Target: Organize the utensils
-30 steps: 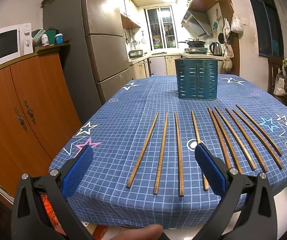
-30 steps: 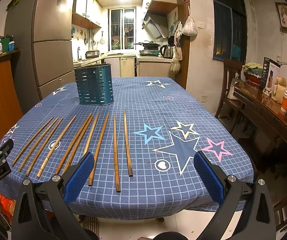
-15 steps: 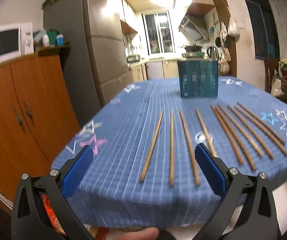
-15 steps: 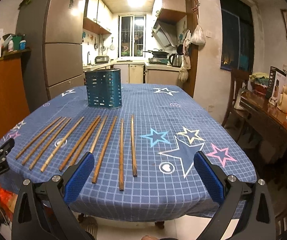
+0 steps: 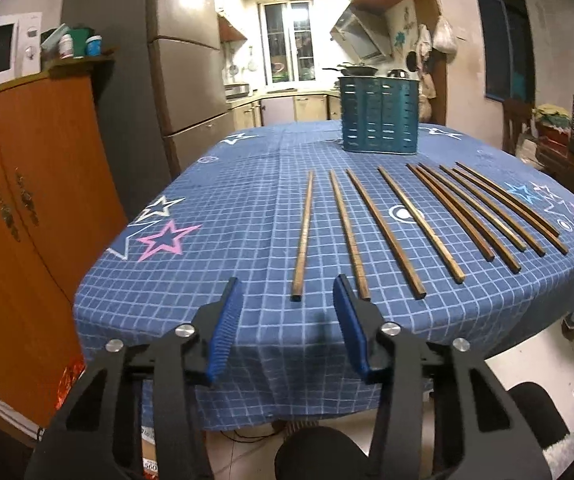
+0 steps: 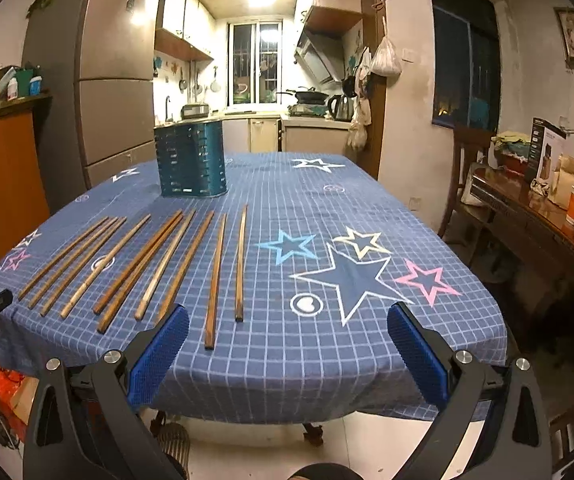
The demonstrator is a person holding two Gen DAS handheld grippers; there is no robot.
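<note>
Both the left gripper (image 5: 287, 292) and right gripper (image 6: 287, 320) have black plastic arms with silver screws and ribbed blue pads (image 5: 223, 332), and possibly small white lettering, too blurred to read.

Right tongs (image 6: 287, 344) spread wide, chopsticks (image 6: 213, 280) ahead, teal holder (image 6: 191, 160) beyond

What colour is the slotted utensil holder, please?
Teal; the utensil holder shows best in the left wrist view.

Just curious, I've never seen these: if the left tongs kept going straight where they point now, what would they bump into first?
Probably the near end of the leftmost chopstick, lying just ahead of the left tongs, whose jaws are closing with nothing between them yet. Depth is unclear; they might touch the blue tablecloth first.
</note>
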